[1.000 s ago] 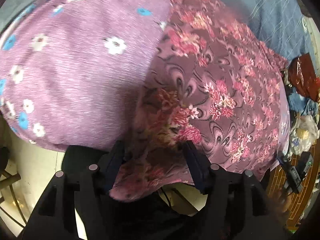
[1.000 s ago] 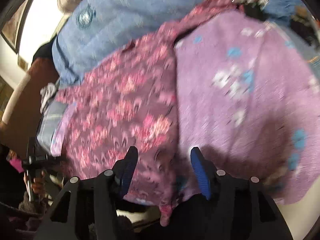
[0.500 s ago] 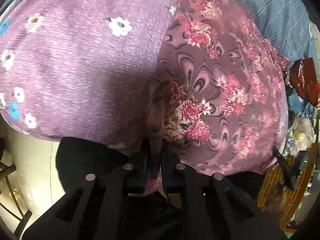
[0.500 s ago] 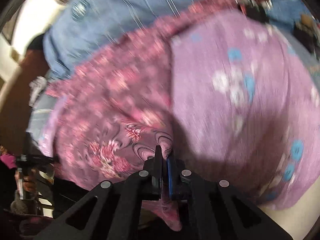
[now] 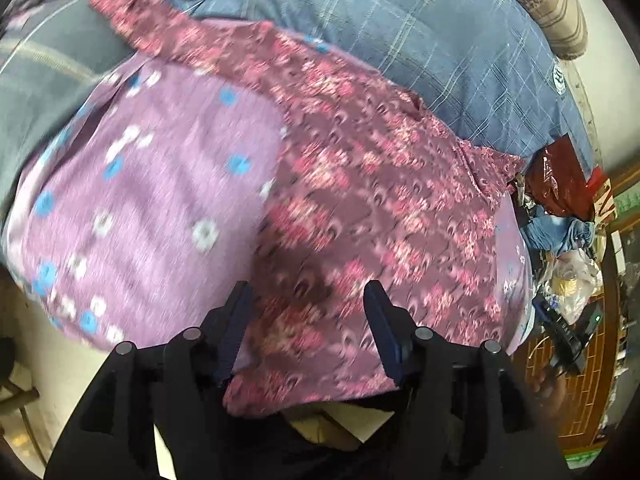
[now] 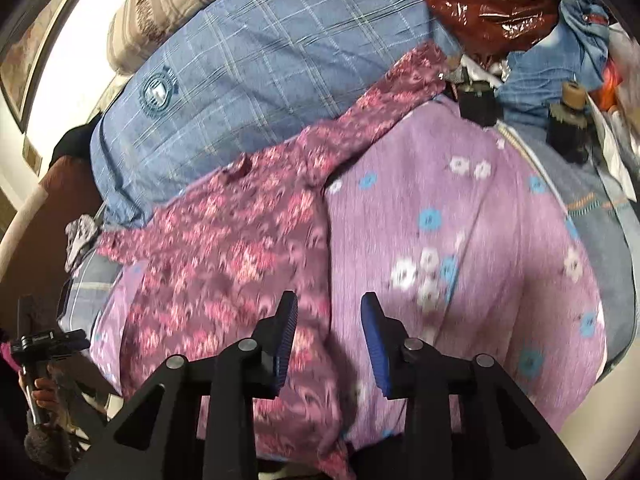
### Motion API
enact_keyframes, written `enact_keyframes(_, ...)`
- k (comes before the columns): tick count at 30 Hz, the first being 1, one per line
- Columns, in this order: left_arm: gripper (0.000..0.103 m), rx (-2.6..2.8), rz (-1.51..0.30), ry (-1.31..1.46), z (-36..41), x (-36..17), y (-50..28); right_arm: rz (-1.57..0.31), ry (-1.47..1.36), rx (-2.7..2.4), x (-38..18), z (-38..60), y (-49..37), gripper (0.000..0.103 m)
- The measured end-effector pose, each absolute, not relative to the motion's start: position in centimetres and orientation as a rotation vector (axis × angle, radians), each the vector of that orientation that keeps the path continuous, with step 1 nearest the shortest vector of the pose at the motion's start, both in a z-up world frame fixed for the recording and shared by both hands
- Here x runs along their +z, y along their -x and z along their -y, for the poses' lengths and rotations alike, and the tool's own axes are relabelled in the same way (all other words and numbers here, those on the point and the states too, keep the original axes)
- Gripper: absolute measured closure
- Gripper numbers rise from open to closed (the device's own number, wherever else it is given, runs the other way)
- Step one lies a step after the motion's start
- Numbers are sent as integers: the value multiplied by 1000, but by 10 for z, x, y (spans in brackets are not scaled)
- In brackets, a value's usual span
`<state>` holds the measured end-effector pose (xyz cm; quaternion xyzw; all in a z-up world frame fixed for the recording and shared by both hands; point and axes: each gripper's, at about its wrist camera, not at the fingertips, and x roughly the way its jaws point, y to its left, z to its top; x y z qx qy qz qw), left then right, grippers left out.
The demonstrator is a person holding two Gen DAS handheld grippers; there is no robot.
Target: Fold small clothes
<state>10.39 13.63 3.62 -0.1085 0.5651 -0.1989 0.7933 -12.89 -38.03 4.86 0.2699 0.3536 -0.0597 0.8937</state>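
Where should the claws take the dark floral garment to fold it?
Grip the near hem of the dark floral garment, where it droops off the bed's edge: a free, thin edge. Come from the near side, left claw and right claw spaced apart.

Blue checked quilt [image 6: 256, 60]; shiny red bag [image 6: 492, 4]

Two garments are counted ahead of the fingers: one maroon floral garment [image 5: 360, 208] [image 6: 224, 264] and one lilac garment with blue and white flowers [image 5: 152, 200] [image 6: 472, 240] lying beside it. One blue checked cloth [image 5: 420, 40] [image 6: 248, 80] is seen beyond both. One striped cushion [image 5: 548, 4] [image 6: 168, 12] is counted at the far edge. One glossy red bag [image 5: 560, 180] [image 6: 488, 4] is seen to the side. Two grippers are counted, left gripper [image 5: 308, 328] and right gripper [image 6: 329, 332], each with jaws apart.
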Motion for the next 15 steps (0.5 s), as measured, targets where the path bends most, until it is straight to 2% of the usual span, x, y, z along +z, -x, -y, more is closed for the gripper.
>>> enact_keyframes(4,47,-478,-1223,213,-96,48,-139,-697,-571,-165,66,399,102,67)
enact_keyframes(7,46,-496,-1215,191,-54,47,-174,-646,-574,-212,82,426,67,63)
enact_keyframes(15,47,-495,-1259,221,28,0,-271,-568,-739,-380,77,532,-24,59)
